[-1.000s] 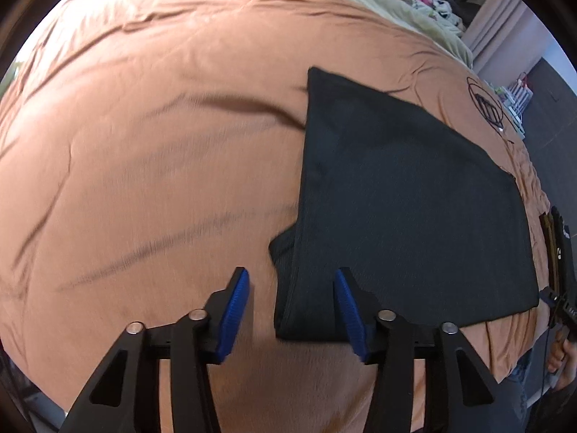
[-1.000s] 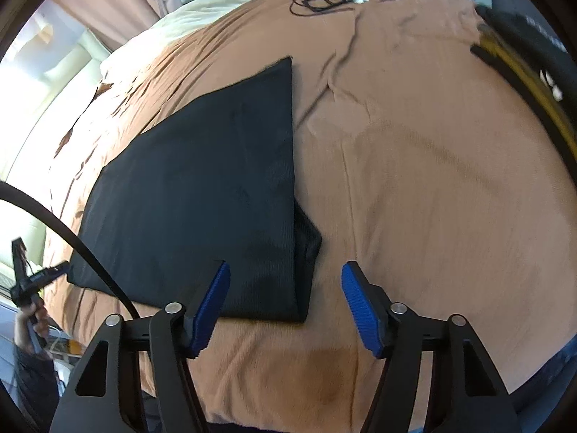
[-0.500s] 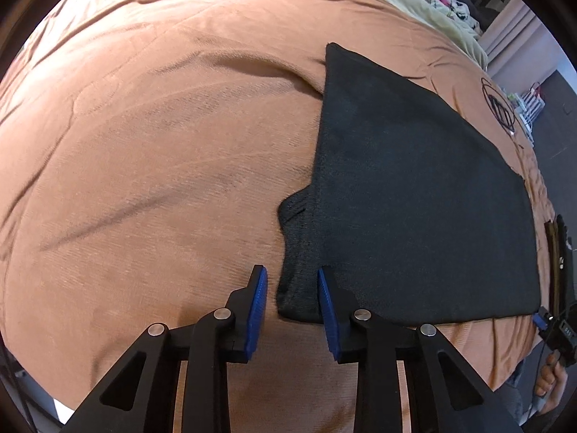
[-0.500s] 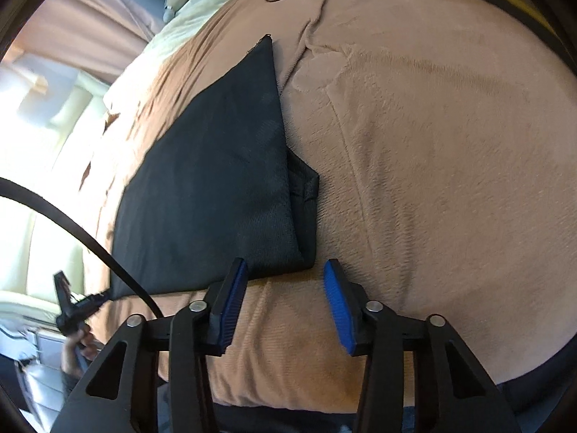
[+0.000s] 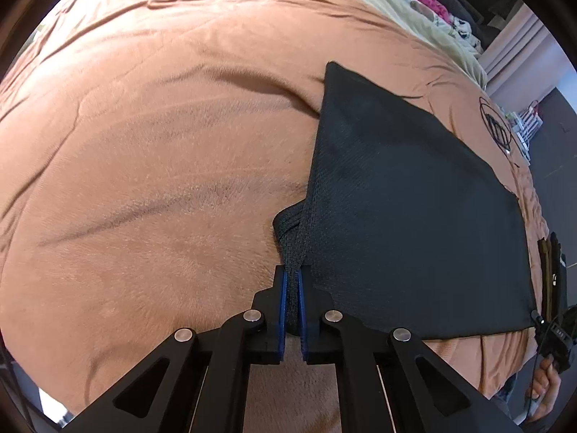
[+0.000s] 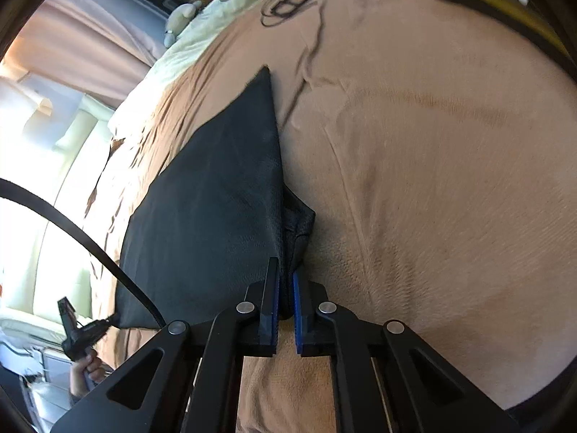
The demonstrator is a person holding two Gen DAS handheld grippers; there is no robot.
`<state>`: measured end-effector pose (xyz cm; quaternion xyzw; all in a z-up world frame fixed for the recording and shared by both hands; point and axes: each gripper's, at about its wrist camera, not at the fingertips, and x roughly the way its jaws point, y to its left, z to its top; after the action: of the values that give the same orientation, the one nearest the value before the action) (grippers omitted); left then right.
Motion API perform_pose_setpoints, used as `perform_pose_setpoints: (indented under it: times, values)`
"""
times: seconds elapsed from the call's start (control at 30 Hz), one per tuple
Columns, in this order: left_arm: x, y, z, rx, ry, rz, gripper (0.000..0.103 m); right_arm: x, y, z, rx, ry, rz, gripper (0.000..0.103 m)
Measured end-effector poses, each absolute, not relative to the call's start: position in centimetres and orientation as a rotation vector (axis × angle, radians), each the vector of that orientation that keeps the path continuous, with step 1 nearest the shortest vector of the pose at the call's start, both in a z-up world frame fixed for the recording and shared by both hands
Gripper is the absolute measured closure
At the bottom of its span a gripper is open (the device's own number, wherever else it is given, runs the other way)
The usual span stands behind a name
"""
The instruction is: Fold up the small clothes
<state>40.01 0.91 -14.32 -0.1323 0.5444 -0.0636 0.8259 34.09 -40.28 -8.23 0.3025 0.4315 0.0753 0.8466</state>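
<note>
A black garment [image 5: 414, 209] lies folded flat on a brown bedspread [image 5: 162, 166]. My left gripper [image 5: 293, 281] is shut on the garment's near left corner, where a folded flap bunches up. In the right wrist view the same black garment [image 6: 212, 209] stretches away to the left, and my right gripper [image 6: 285, 281] is shut on its near right corner, pinching the bunched edge between the blue pads. The opposite gripper shows at the frame edge in both views.
The brown bedspread [image 6: 432, 180] spreads wide to the right. A black cable loop [image 6: 288, 3] lies at the far end. A pale green blanket [image 5: 414, 21] and coloured clothes lie at the head. Dark folded items [image 5: 550, 274] sit at the right edge.
Both grippers came down onto the garment's near corners and closed, from wide open to shut on the cloth. The corners now bunch up between the pads.
</note>
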Motion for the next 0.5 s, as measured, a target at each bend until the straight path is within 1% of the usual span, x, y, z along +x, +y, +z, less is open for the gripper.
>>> perform_pose_setpoints:
  times: [0.5]
  values:
    - [36.1, 1.4, -12.1, -0.369, 1.118, -0.172, 0.098, 30.9, -39.0, -5.4, 0.553, 0.912, 0.130, 0.101]
